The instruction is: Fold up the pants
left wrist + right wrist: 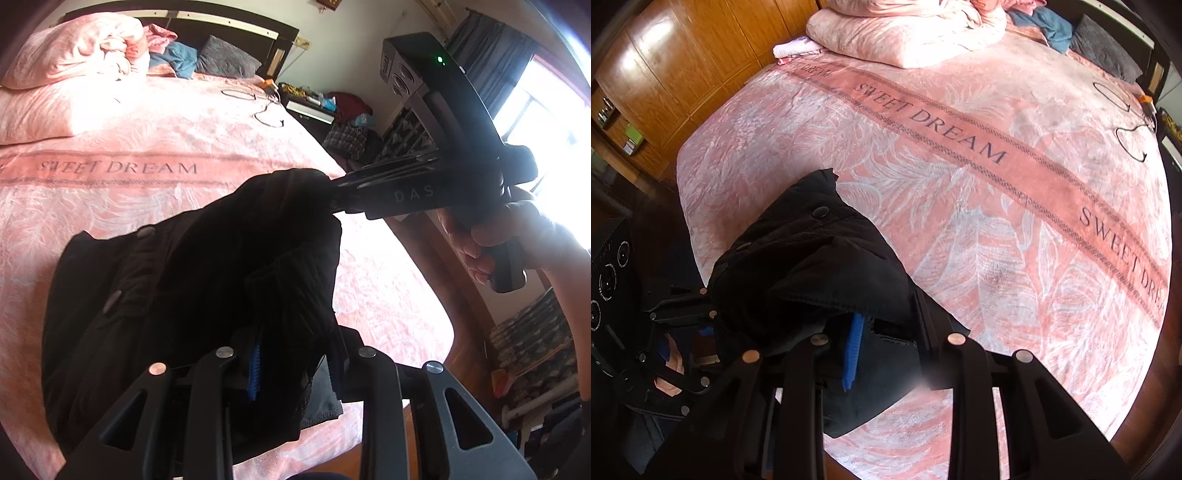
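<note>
Black pants [192, 266] hang bunched over the near corner of a pink bed [147, 206]. My left gripper [295, 354] is shut on one edge of the cloth, which fills the gap beside its blue pad [255, 369]. My right gripper [332, 192], held by a hand [498, 251], bites the pants' far upper edge. In the right wrist view the pants [820, 258] drape over the right gripper [890, 339], which is shut on them. The left gripper [709, 314] grips the same bundle at the left. Metal snaps [820, 212] show on the fabric.
The "SWEET DREAM" blanket [997, 221] covers the bed. A folded pink duvet [74, 48] and pillows lie at the head, and a black cable [1130, 140] lies near the far side. A wooden wardrobe [683, 66] stands beyond one side, a cluttered nightstand [314, 107] beyond the other.
</note>
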